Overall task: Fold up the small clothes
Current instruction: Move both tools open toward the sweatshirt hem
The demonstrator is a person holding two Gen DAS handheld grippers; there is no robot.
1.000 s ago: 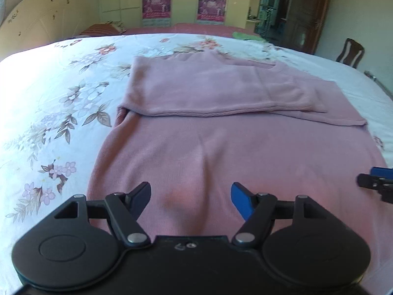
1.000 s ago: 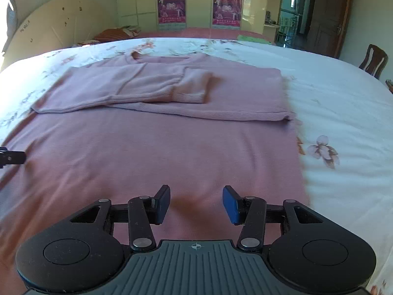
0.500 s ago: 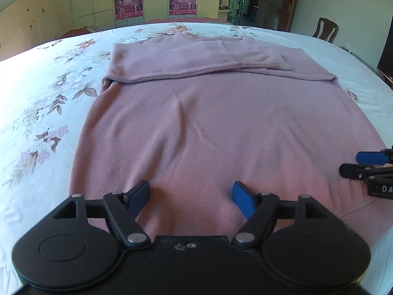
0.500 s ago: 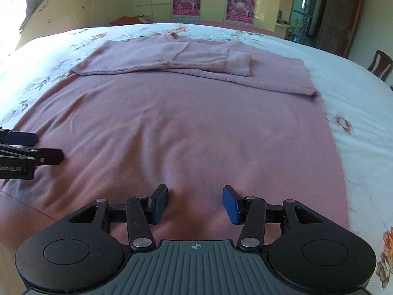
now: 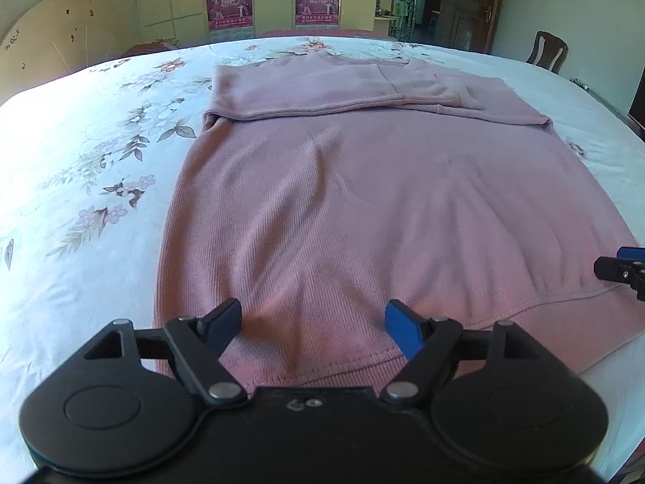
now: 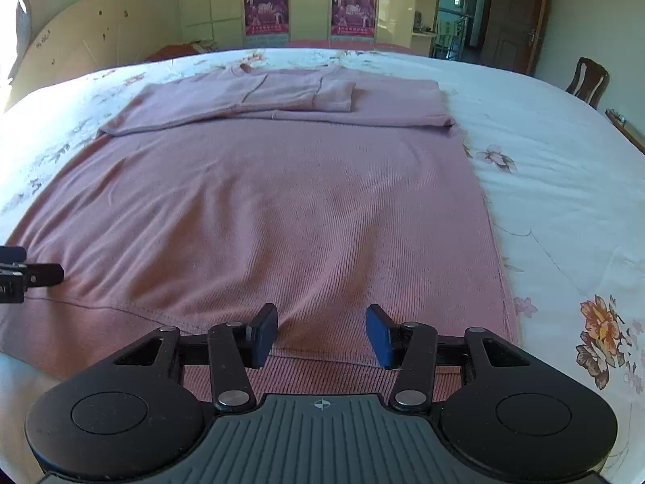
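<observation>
A pink knit sweater (image 5: 363, 201) lies flat on the bed, its sleeves folded across the chest at the far end; it also shows in the right wrist view (image 6: 282, 209). My left gripper (image 5: 312, 328) is open and empty, just above the near hem at the sweater's left part. My right gripper (image 6: 321, 332) is open and empty, over the ribbed hem at the right part. Each gripper's tips show at the edge of the other's view: the right one (image 5: 623, 266), the left one (image 6: 28, 272).
The white floral bedsheet (image 5: 80, 169) surrounds the sweater. A wooden chair (image 6: 588, 80) stands at the far right. Cupboards with posters (image 6: 310, 4) and a dark door (image 5: 467, 4) line the back wall. The bed's near edge lies below the hem.
Both grippers have drawn back from the sweater's middle toward its near hem, which has come into view. Both stayed open.
</observation>
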